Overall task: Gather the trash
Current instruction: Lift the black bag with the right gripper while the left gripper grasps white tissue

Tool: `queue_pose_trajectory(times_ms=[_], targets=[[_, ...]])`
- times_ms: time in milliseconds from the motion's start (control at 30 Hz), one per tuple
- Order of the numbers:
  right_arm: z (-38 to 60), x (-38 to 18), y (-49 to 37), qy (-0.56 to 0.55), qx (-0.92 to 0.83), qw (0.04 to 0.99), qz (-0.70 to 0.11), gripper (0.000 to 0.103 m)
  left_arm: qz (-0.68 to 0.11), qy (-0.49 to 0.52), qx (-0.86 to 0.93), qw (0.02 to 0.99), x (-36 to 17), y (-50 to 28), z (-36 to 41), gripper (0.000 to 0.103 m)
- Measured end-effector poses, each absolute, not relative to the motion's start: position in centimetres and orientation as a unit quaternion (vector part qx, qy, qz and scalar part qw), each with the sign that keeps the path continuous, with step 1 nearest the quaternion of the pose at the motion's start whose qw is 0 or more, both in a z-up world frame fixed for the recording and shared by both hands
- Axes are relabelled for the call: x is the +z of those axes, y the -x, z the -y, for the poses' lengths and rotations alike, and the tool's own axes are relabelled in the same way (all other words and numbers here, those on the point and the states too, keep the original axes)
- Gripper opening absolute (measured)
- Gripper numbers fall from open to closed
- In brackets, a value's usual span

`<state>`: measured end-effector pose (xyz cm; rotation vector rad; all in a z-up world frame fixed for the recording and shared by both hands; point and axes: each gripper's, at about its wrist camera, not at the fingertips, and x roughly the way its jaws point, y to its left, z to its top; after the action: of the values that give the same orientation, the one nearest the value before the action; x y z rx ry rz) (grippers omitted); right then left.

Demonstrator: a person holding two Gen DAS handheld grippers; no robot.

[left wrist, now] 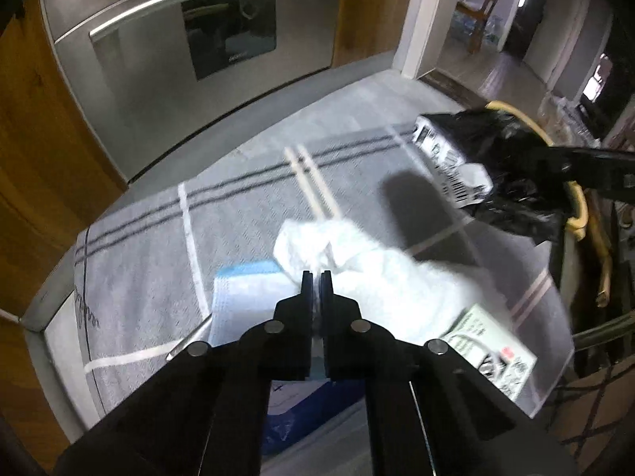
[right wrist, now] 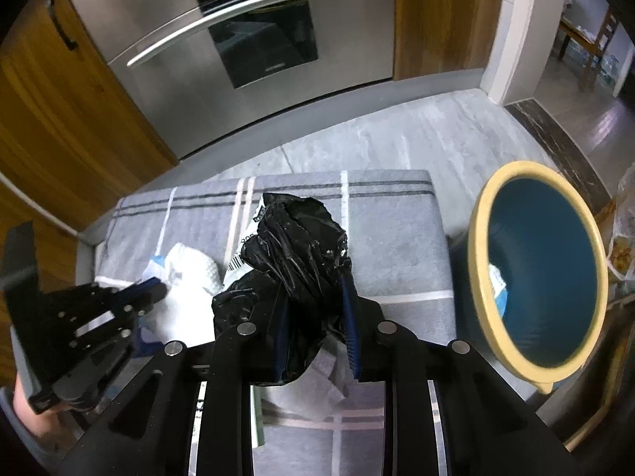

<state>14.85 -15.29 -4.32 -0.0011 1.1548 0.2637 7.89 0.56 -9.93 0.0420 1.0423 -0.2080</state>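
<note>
My right gripper (right wrist: 315, 277) is shut on a crumpled black plastic bag (right wrist: 301, 238) with a white barcode label, held above a grey striped cloth; the bag also shows in the left wrist view (left wrist: 500, 158). A blue bin with a cream rim (right wrist: 480, 246) stands to its right, with a scrap inside. My left gripper (left wrist: 316, 277) is closed over the edge of a crumpled white paper towel (left wrist: 377, 269), which also shows in the right wrist view (right wrist: 190, 273). Whether it pinches the towel is unclear.
On the grey striped cloth (left wrist: 151, 246) lie a blue-and-white packet (left wrist: 246, 297), a printed paper box (left wrist: 492, 349) and a blue wrapper (left wrist: 293, 420). A steel oven front (right wrist: 246, 51) and wooden cabinets (right wrist: 59, 119) stand behind. A doorway opens at right.
</note>
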Motion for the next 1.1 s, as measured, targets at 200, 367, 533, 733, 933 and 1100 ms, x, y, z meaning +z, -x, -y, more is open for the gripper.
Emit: queue_pose_trajectory(times_ms=[200,367,533,733,933,1100], targets=[[16.5,-2.1,-15.1,-0.032,0.114,0.847,-0.518,0.025,-0.456,-0.023,-0.127,0.881,-6.5,-7.3,0.7,0.002],[17.1,-0.2,-15.1,-0.038,0.118,0.861,-0.493,0.025,-0.415,-0.023,-0.149,0.897,-3.6,-6.9,1.9,0.002],[17.7,0.6,-15.1,-0.040,0.114,0.867,-0.483,0.025,-0.389,-0.014,-0.161,0.907,-1.3,-6.6,2.5,0.002],[18.8,1.9,-15.1,-0.059,0.115,0.874,-0.468,0.025,-0.338,-0.021,-0.167,0.926,2.6,-6.0,2.8,0.002],[19.4,3.0,-14.8,-0.067,0.121,0.880,-0.454,0.025,-0.291,-0.016,-0.167,0.942,6.0,-5.3,2.6,0.002],[20.0,3.5,-14.6,-0.074,0.124,0.881,-0.450,0.025,-0.275,-0.017,-0.164,0.947,7.4,-4.8,2.7,0.002]])
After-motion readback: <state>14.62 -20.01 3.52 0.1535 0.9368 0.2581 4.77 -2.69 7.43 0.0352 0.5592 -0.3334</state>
